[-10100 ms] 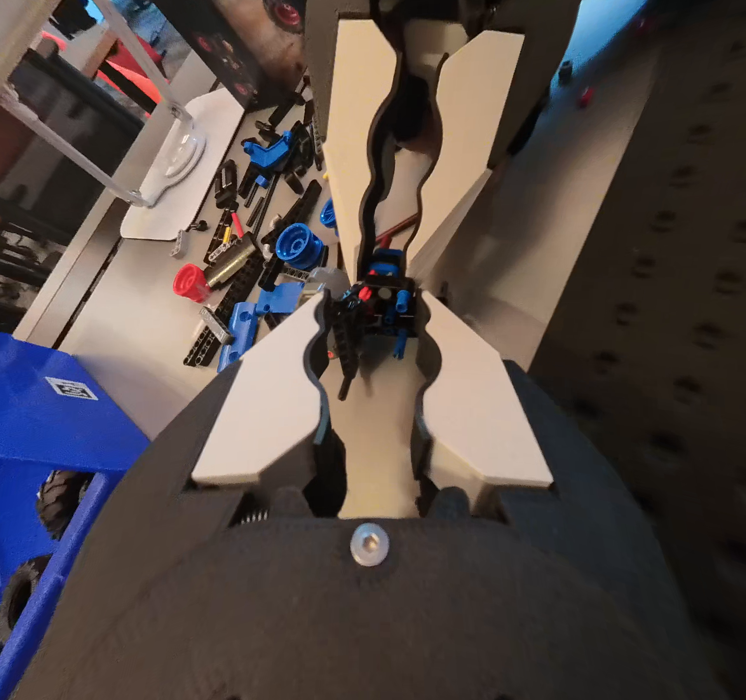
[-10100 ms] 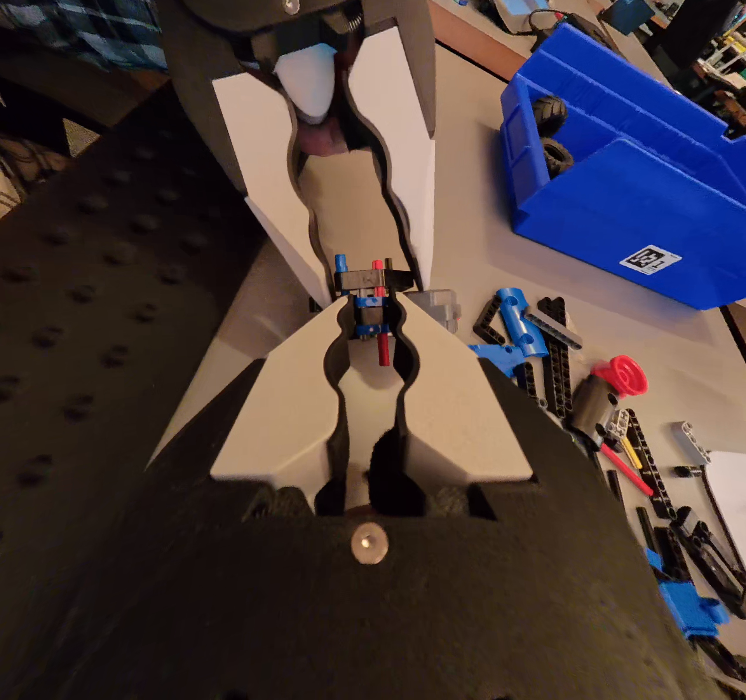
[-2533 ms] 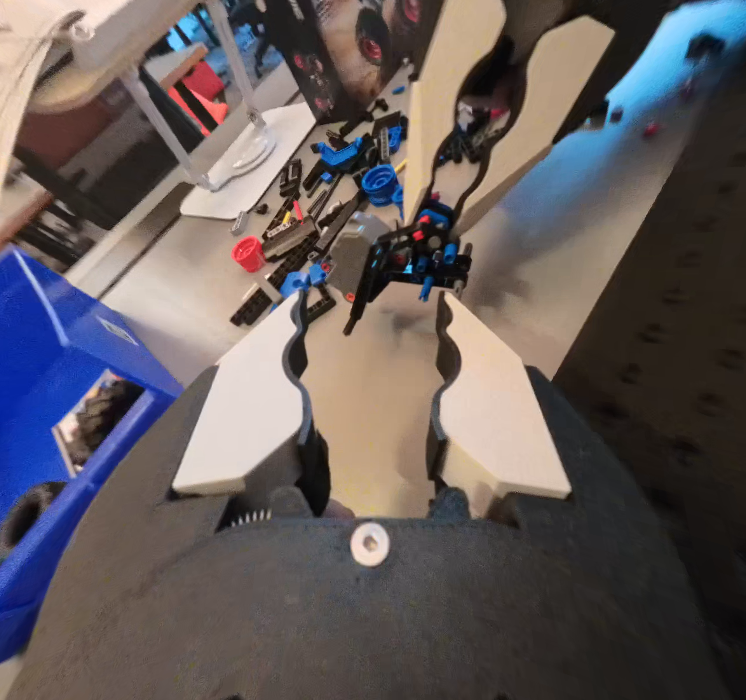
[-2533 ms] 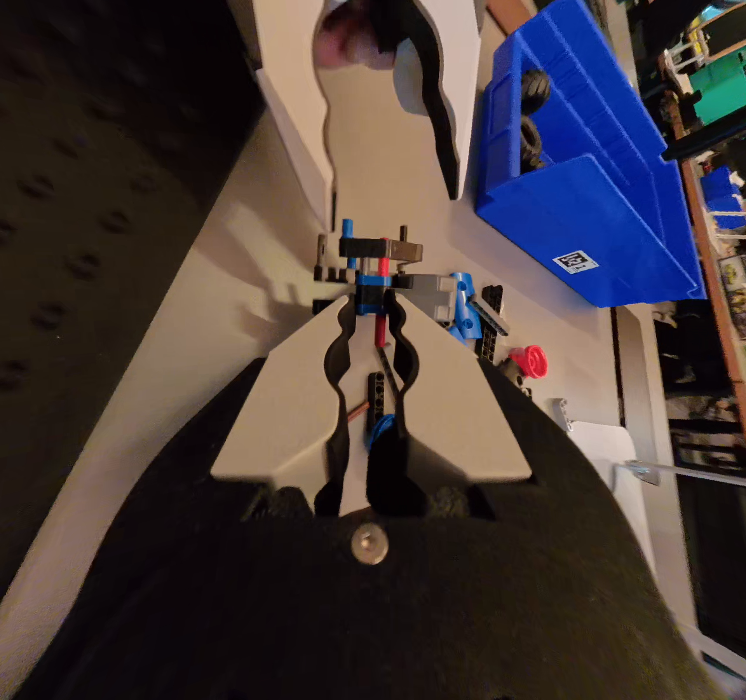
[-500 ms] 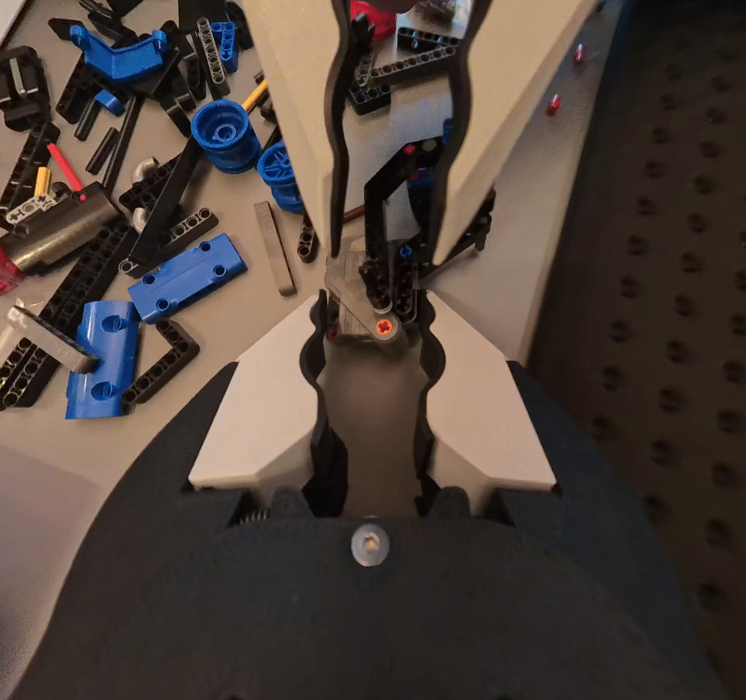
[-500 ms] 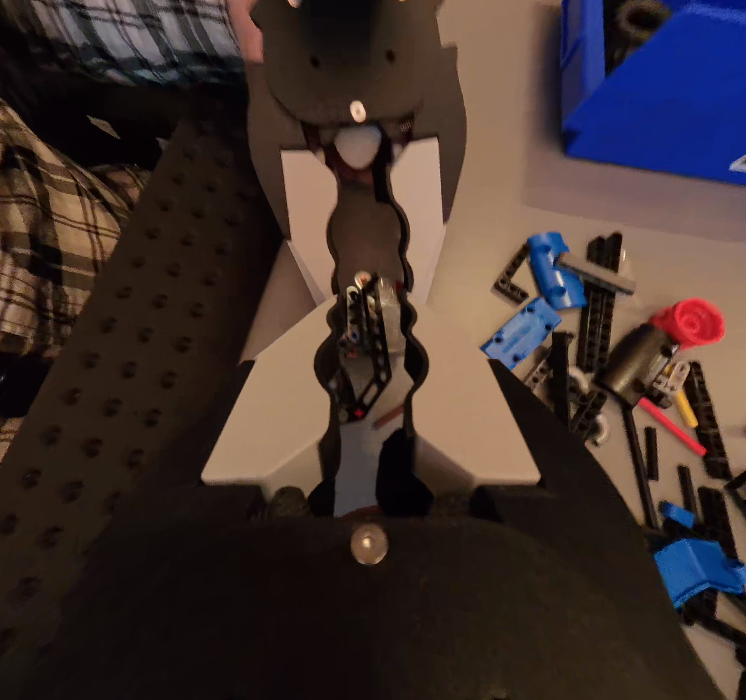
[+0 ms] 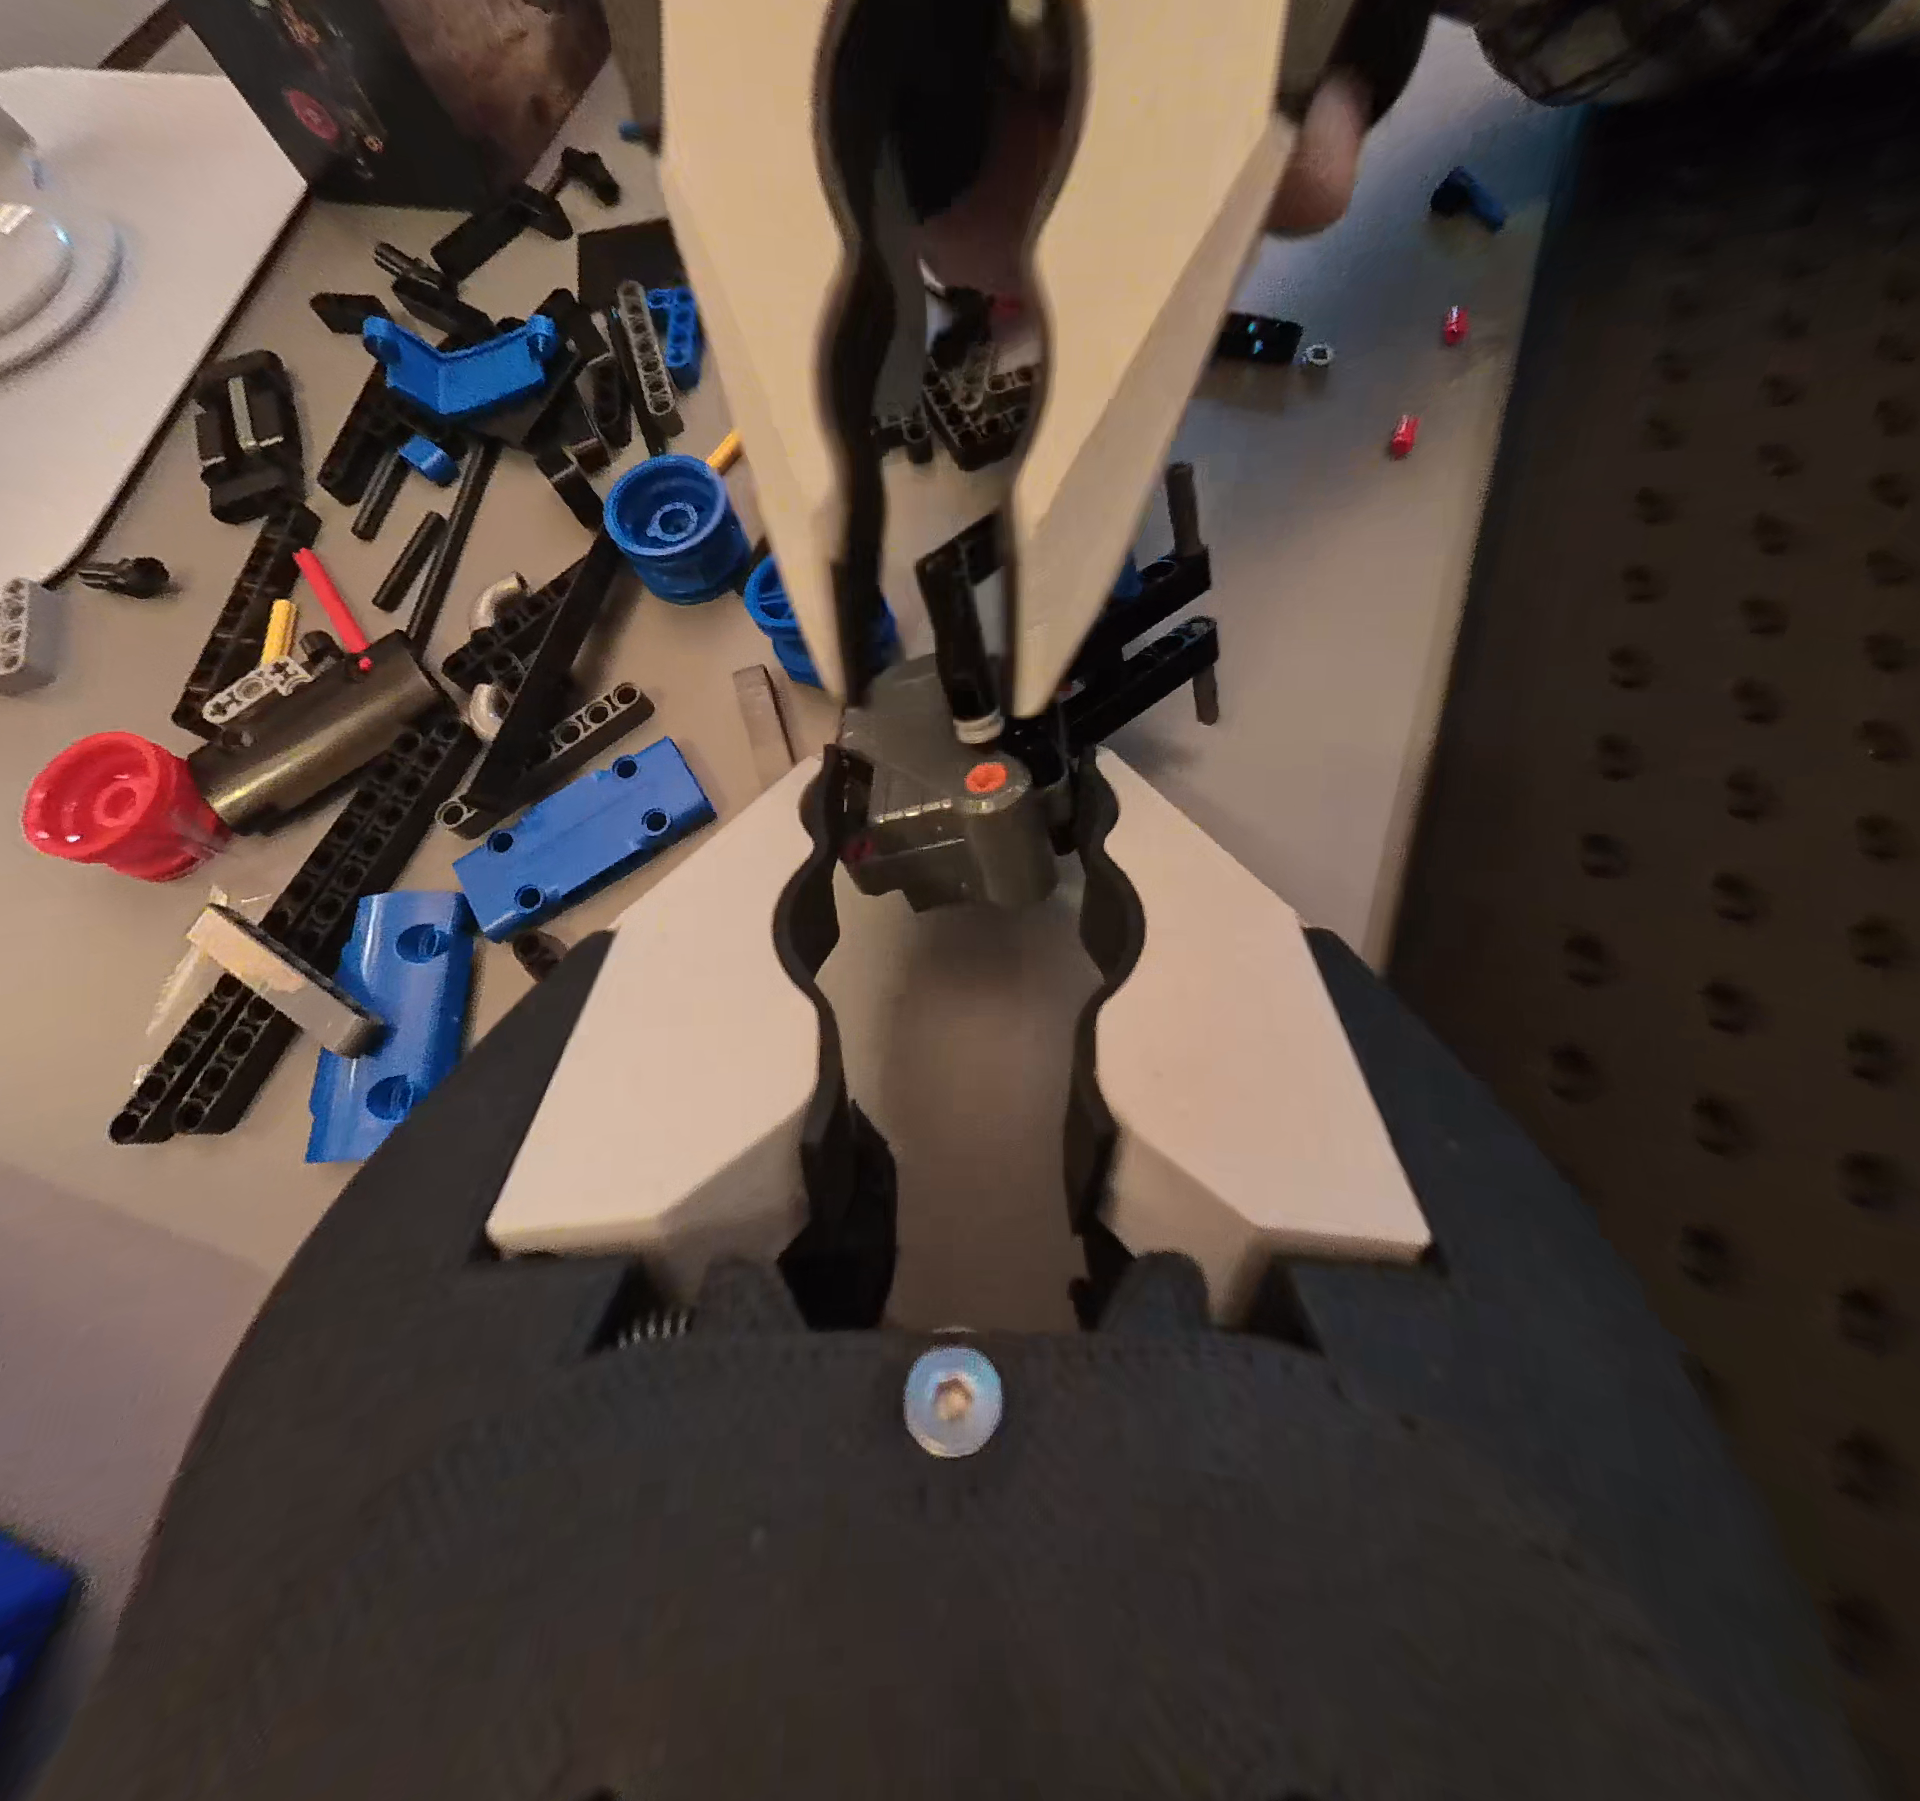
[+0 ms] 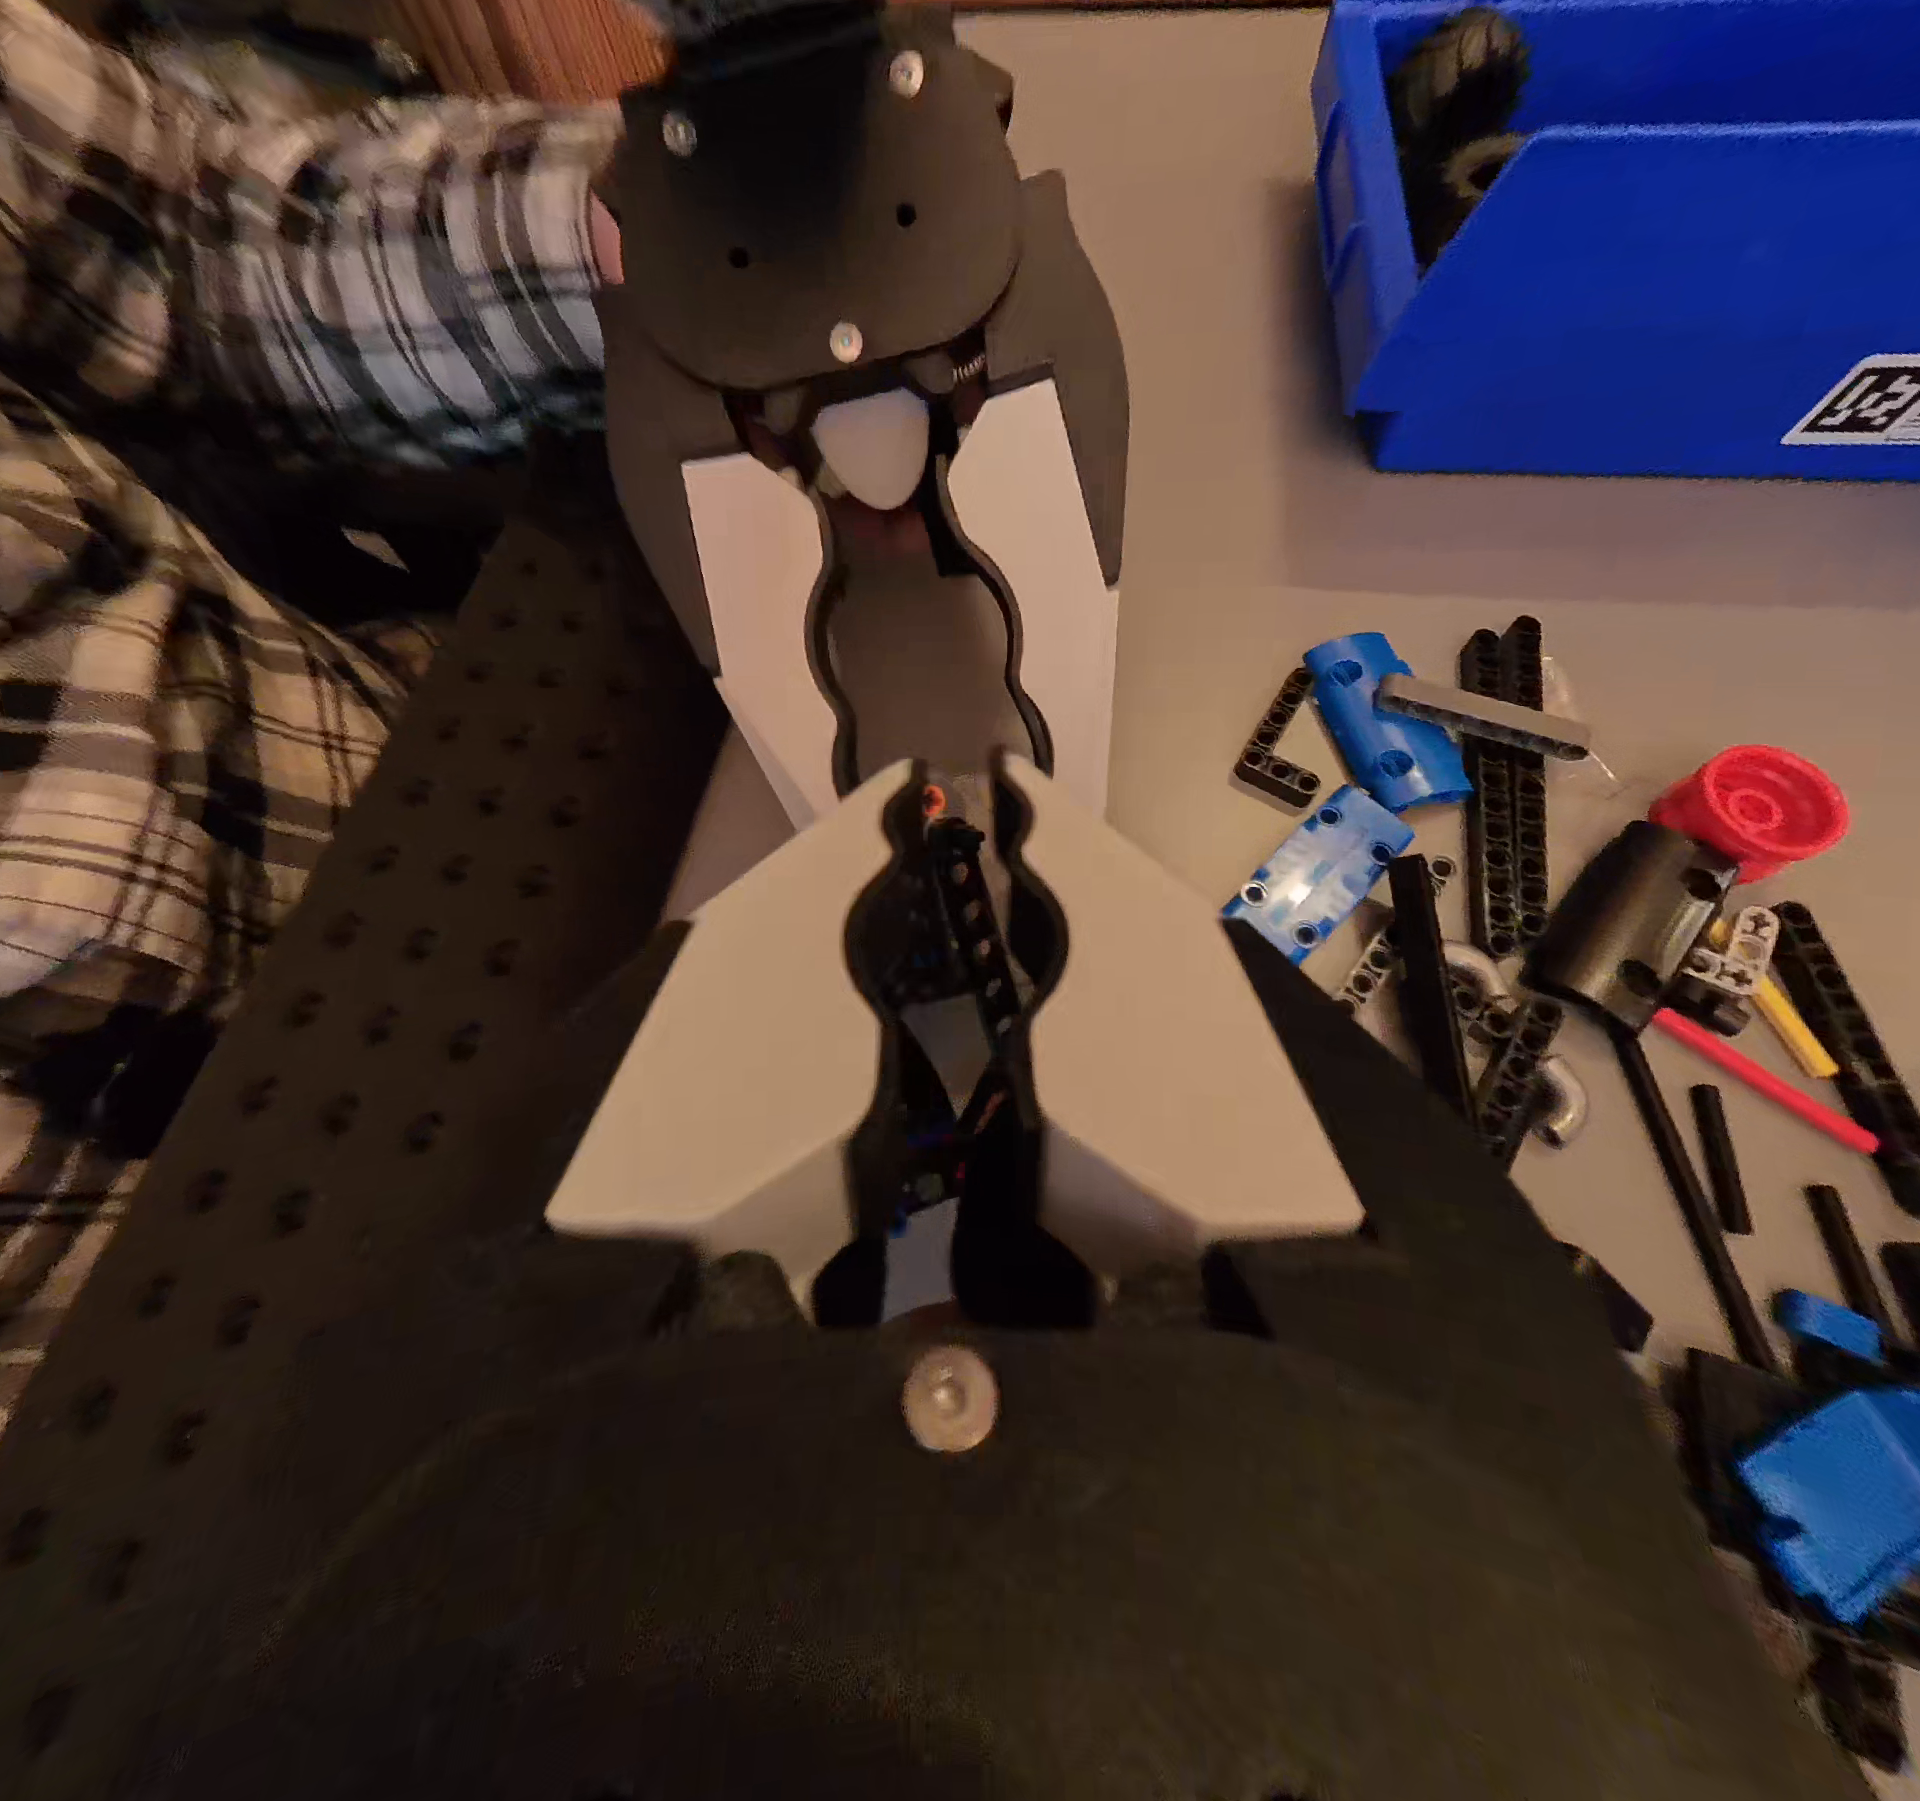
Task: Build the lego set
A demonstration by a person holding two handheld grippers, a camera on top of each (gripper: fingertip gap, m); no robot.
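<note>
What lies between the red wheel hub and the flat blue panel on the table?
In the left wrist view, a dark cylinder part and long black beams lie between the red wheel hub and the flat blue panel.

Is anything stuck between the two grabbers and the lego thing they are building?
Nothing visible. The left hand-held gripper is closed right on the model's grey block, and the right hand-held gripper clamps its black beams. Loose pieces lie off to one side.

Glossy moulded plastic is seen in the wheel hub (image 7: 114, 804), blue panel (image 7: 584, 835) and bin (image 8: 1662, 297), matt grainy black plastic in each gripper body with a shiny metal screw (image 7: 953, 1401), a smooth matt finish on the table (image 7: 1320, 546), and woven plaid cloth on the sleeve (image 8: 312, 276).
</note>
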